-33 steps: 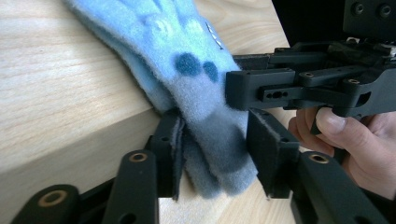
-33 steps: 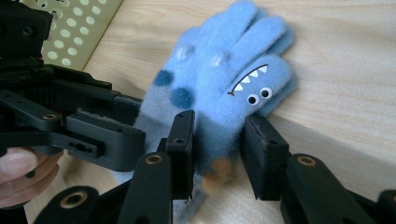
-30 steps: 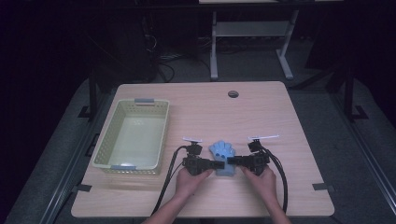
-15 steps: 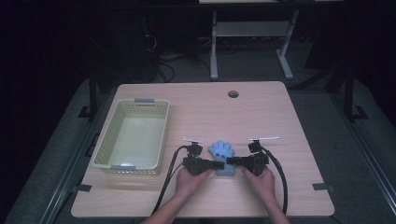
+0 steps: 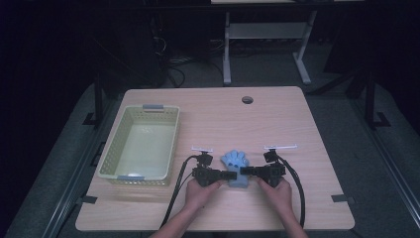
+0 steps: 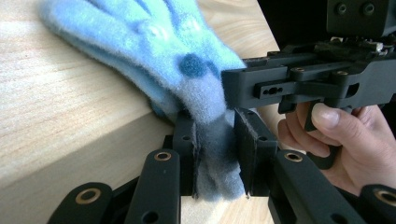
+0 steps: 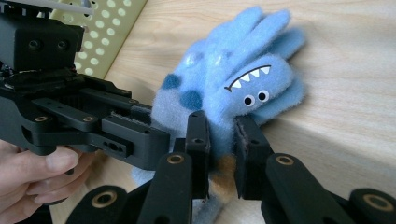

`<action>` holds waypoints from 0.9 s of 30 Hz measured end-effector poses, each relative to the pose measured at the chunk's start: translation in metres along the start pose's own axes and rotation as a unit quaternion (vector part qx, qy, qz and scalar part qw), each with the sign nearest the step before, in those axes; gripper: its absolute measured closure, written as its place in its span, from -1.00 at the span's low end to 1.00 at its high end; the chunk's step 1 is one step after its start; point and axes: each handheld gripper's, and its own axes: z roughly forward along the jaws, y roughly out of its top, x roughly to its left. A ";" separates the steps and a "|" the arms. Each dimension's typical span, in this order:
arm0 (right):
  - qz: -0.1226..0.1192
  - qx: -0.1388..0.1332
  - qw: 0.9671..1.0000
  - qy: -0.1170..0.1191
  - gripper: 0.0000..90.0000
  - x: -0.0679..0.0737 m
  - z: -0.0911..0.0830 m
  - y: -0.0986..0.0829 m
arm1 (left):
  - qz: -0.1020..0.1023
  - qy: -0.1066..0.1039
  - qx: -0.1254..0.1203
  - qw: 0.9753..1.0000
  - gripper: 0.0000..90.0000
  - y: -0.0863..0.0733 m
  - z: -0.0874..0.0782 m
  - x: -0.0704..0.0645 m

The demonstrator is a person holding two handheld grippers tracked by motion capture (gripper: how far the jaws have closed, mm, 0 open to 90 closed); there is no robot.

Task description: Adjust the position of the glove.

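Wooden bench (image 5: 277, 119), near edge: blue glove (image 5: 236, 165) flat; left gripper (image 5: 224, 175), right gripper (image 5: 245, 172) jaws each clamped on cuff.

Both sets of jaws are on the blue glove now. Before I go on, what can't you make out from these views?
- High view: the blue glove is small; its cuff is covered by the left gripper and right gripper.
- Left gripper view: the glove's fingertips are cut off by the top edge.
- Right gripper view: the cuff is hidden between the jaws; the basket is cut off at the top.
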 end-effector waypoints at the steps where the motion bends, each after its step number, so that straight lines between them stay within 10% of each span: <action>1: -0.005 0.000 1.000 0.002 0.74 0.001 -0.001 0.000 | 0.004 -0.001 0.001 1.000 0.58 0.000 -0.002 -0.001; 27: -0.048 -0.026 0.998 0.032 0.76 0.041 -0.019 0.024 | 0.052 -0.019 -0.034 0.998 0.59 0.016 -0.045 -0.026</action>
